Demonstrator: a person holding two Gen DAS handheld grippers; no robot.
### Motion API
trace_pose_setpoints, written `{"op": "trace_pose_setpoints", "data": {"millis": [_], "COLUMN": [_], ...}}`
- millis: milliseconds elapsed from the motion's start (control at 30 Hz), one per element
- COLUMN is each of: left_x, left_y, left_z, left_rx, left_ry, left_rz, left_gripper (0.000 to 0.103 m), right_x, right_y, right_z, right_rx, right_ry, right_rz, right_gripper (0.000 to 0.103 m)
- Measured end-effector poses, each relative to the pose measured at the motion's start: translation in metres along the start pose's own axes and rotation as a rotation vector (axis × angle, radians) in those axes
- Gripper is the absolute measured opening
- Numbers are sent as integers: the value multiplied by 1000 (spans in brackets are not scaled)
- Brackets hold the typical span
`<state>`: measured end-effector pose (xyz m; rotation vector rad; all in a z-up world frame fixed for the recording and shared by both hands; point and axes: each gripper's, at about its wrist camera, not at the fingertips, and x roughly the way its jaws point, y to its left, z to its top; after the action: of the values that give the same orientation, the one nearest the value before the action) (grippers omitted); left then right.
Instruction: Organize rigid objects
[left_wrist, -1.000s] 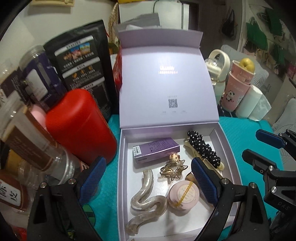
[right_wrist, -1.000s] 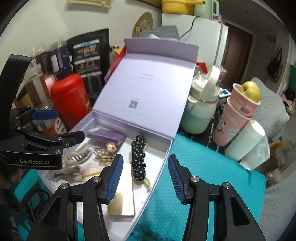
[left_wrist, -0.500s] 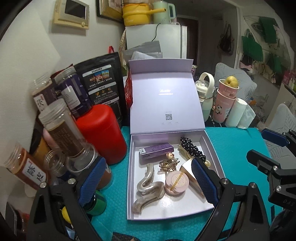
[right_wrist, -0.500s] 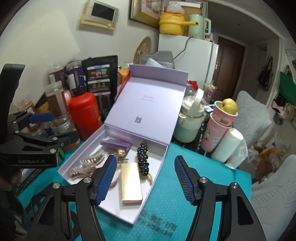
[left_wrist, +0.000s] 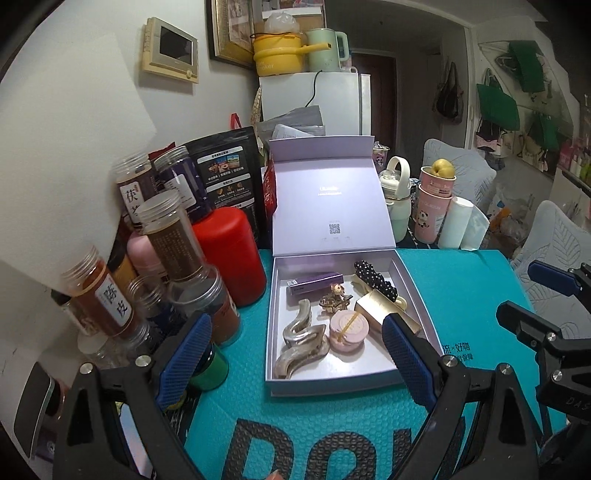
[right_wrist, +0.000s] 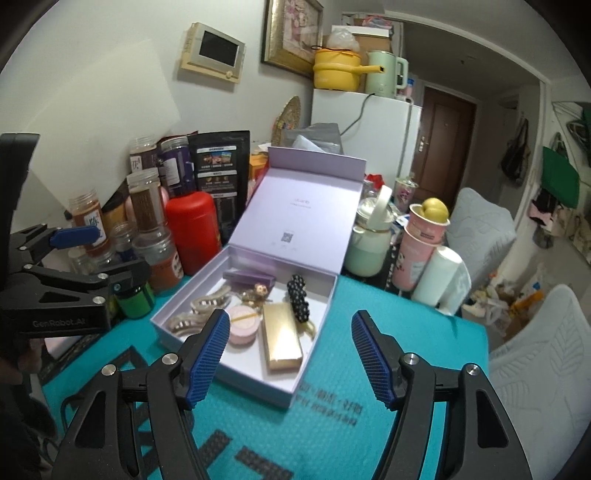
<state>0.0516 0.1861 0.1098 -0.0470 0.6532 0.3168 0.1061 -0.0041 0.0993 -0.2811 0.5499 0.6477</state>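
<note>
Looking down our two grippers, we've got the left gripper (left_wrist: 295, 354) spread wide with nothing in it, and the right gripper (right_wrist: 291, 354) with its jaws opening, also holding nothing. Both hang over the teal mat (left_wrist: 465, 295), short of the box.

Just past the fingertips sits the lavender box (left_wrist: 271, 332), lid (left_wrist: 328, 199) propped upright at the back. Inside, nearest us on the left, there's a wavy silver hair clip (left_wrist: 301, 343), with a round pink compact (left_wrist: 349, 330) touching its right side. The gold case (right_wrist: 280, 341) lies along the right half, one end propped on the black polka-dot clip (right_wrist: 298, 297), though we can't quite tell how much it's tilted. A small gold ornament clip (left_wrist: 334, 299) sits mid-box, and the purple carton (left_wrist: 314, 282) lies along the back wall.

Left of the box is a red canister (left_wrist: 231, 254) plus a crowd of clear jars (left_wrist: 173, 236), with a black pouch (left_wrist: 225, 173) behind. Off to the right of the lid are a mint bottle (right_wrist: 369, 243), pink cups (right_wrist: 421, 243) with a yellow fruit (right_wrist: 435, 210) on top, and a white roll (right_wrist: 437, 277).
</note>
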Motion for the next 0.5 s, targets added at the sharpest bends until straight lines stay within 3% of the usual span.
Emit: {"op": "trace_pose_setpoints", "data": {"millis": [167, 500], "left_x": [-18, -35], "left_y": [1, -3], "left_z": [-16, -46], "left_rx": [-16, -39], "left_ry": [-34, -30], "left_rz": [19, 18], "left_gripper": [95, 95], "right_x": [-11, -19], "right_y": [3, 8], "right_z": [-16, -47], "right_rx": [30, 81], "right_ry": [8, 32], "right_rz": [-1, 2], "right_gripper": [72, 72]}}
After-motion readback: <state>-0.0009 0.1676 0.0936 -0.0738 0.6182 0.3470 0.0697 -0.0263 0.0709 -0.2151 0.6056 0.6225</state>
